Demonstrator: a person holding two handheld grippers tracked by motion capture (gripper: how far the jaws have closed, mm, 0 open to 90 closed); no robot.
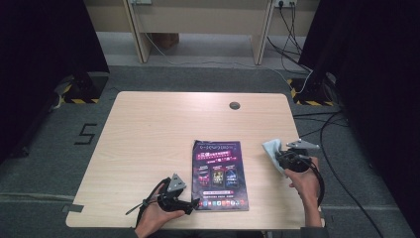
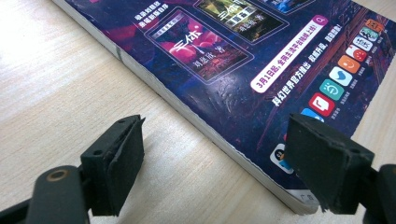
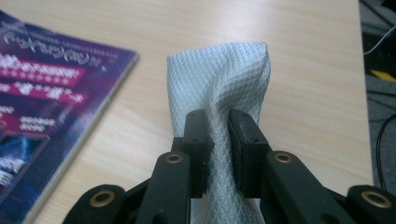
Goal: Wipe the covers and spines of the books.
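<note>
A purple magazine (image 1: 220, 174) lies flat in the middle of the light wooden table (image 1: 148, 134). My left gripper (image 1: 194, 206) rests at its near left corner, jaws open. In the left gripper view the magazine (image 2: 243, 60) runs across the frame, its corner between the open jaws of the left gripper (image 2: 219, 158), untouched by the pads. At the table's right side my right gripper (image 1: 280, 157) is shut on a pale blue-white cloth (image 1: 272, 151). The right gripper view shows the right gripper (image 3: 219, 135) pinching the cloth (image 3: 219, 79), which stands up above the table, the magazine (image 3: 42, 88) to its left.
A round cable hole (image 1: 235, 105) sits near the table's far edge. Cables (image 1: 327, 129) trail over the grey floor right of the table. A wooden frame (image 1: 198, 25) stands beyond the table, with dark curtains on both sides.
</note>
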